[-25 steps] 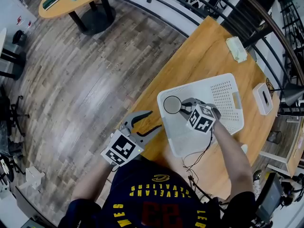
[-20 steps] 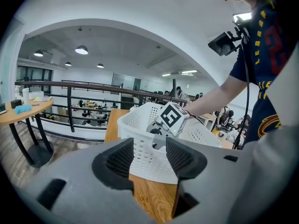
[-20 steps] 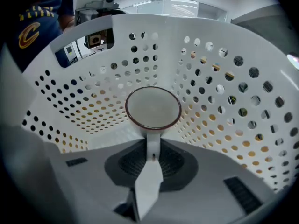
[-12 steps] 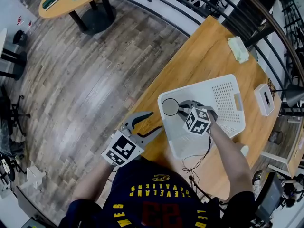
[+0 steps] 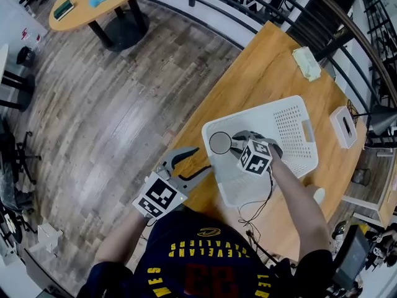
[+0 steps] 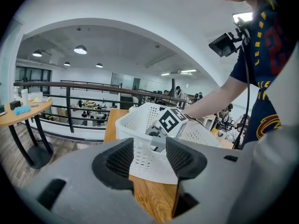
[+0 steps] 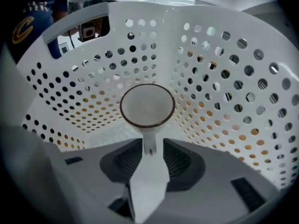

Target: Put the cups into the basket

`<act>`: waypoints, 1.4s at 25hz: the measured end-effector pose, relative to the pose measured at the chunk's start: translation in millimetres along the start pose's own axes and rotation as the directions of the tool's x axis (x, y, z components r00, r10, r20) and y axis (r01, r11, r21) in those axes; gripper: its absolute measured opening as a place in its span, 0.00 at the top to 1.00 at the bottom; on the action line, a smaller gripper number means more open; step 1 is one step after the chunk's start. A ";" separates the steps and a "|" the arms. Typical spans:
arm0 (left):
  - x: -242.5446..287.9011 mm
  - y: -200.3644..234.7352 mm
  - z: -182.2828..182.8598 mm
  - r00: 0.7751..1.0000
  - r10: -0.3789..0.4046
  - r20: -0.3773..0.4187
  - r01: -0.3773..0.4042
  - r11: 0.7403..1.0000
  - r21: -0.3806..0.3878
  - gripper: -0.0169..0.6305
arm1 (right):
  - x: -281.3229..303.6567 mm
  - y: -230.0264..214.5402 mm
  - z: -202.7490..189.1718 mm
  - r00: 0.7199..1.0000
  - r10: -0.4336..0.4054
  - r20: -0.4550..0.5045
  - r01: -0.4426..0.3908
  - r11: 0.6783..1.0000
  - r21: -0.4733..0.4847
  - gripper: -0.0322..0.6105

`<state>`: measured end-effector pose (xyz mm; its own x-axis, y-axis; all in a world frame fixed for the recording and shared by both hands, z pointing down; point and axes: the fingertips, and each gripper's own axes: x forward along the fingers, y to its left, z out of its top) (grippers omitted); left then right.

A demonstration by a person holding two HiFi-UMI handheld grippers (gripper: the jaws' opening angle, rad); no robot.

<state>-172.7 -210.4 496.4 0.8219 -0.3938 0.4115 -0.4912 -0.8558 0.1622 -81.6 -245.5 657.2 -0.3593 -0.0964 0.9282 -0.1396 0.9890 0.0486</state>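
cup sits just ahead of the right gripper, inside the basket, near a corner. its thin handle runs back btwn the jaws. the jaws are opening and i see gaps either side of the handle, so the pads aren't pressing on it. looks like a small enamel-type cup w/ a dark rim: light, stiff, prob smooth and a bit slippery, could chip or tip if dropped. best hold imo is that flat handle, pinched across its faces close to the cup body so it doesn't swing. left gripper is wide w/ nothing in it, the basket wall straight ahead of it, over the table.
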 end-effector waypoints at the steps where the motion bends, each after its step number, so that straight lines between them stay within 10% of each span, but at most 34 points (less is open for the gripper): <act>1: -0.9 -0.2 0.9 1.000 0.000 0.000 0.000 1.000 0.003 0.63 | -2.0 0.0 -1.5 1.000 0.003 -0.005 -0.003 1.000 0.004 0.72; 10: -11.2 1.2 21.8 0.999 -0.005 0.032 0.003 0.999 0.050 0.63 | -68.8 -18.8 -2.5 0.987 -0.148 0.059 0.145 0.988 0.050 0.70; 14: -14.7 1.5 41.2 0.997 -0.021 0.068 0.016 0.997 0.082 0.63 | -134.5 -33.8 22.8 0.923 -0.329 0.200 0.303 0.941 0.149 0.70; 19: -19.8 -2.3 70.2 0.989 0.019 0.143 -0.026 0.998 0.052 0.63 | -221.6 -35.1 46.9 0.718 -0.564 0.408 0.393 0.812 0.431 0.76; 23: -14.3 -23.1 85.0 0.986 0.004 0.165 -0.016 0.998 0.067 0.64 | -264.6 -7.3 36.9 0.605 -0.653 0.455 0.381 0.740 0.555 0.86; 35: 11.8 -155.1 95.3 0.972 -0.173 0.161 0.158 0.982 0.102 0.80 | -289.1 124.2 -96.3 0.459 -0.859 0.227 0.223 0.359 0.906 0.92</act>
<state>-59.3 -114.3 390.6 0.9299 -0.2891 0.2272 -0.3237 -0.9368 0.1330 93.8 -84.0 430.5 -0.2549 -0.9190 0.3008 -0.9665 0.2320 -0.1101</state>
